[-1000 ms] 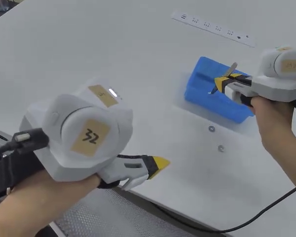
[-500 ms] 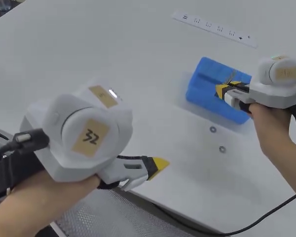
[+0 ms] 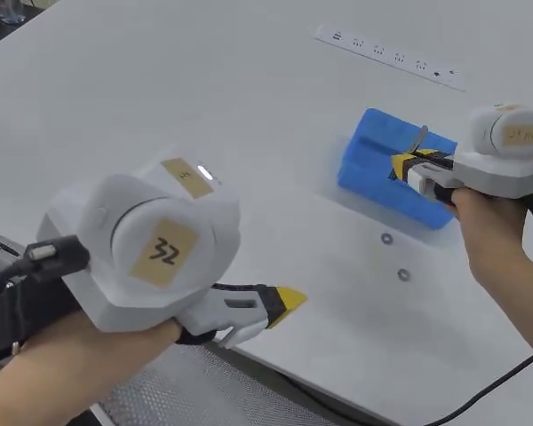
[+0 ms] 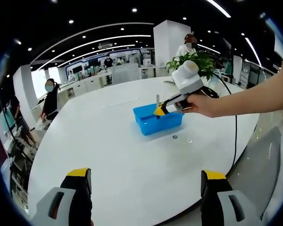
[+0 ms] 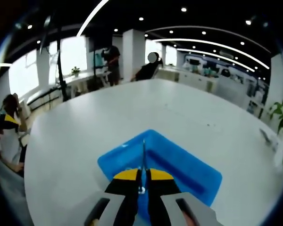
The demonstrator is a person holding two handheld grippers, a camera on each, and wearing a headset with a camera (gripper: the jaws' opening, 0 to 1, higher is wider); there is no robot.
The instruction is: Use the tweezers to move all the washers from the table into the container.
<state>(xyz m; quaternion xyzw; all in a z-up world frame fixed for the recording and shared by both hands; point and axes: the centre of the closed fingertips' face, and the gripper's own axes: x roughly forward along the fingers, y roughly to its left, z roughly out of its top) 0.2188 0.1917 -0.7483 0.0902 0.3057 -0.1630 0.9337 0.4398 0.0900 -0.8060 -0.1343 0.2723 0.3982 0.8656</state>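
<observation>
Head view: tweezers [image 3: 419,139] are clamped in the right hand-held gripper [image 3: 400,166] above the blue container [image 3: 371,170]; two washers [image 3: 387,239] are seen on the bench [image 3: 249,106] at its six o'clock, farther from the gaping, empty left hand-held gripper [image 3: 275,311].

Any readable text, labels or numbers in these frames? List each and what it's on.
"32": tan sticker on the left gripper.
Smaller tan label above it: blurred, unreadable.
Pale label on the right gripper: blurred, unreadable.
Power strip markings: too small to read.
</observation>
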